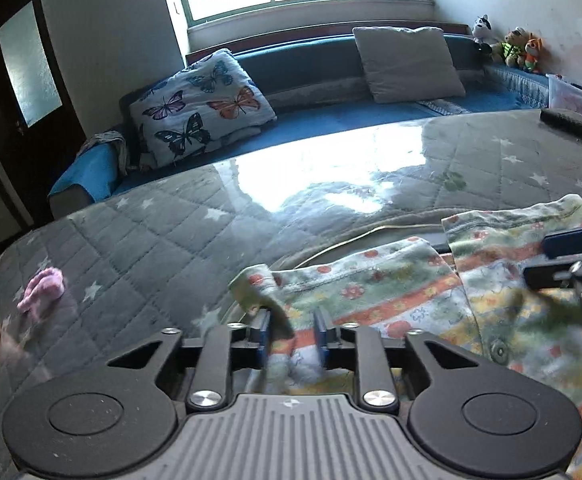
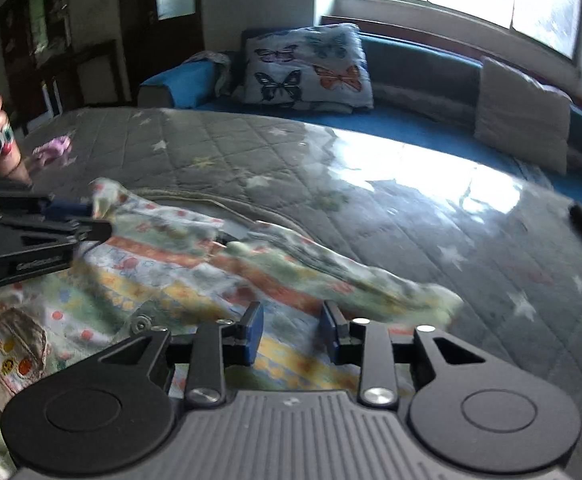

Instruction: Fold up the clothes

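Spread fingers of the right gripper (image 2: 293,330) are held over the patterned garment (image 2: 179,276). Cloth is seen between the left gripper (image 1: 293,330) fingers; a pinch cannot be confirmed. Beyond, a pink sock (image 1: 43,288) lies near the quilted bed (image 1: 151,232) edge.

A soft printed cotton garment (image 1: 403,300) with a small metal snap lies rumpled on a quilted grey cloth cover (image 1: 163,232) whose clear glossy overlay throws back window glare. The left claw (image 1: 293,334) pairs matt black plastic arms with bright metal screws and blue pads; a fuzzy pink cloth scrap (image 1: 43,289) lies nearby.
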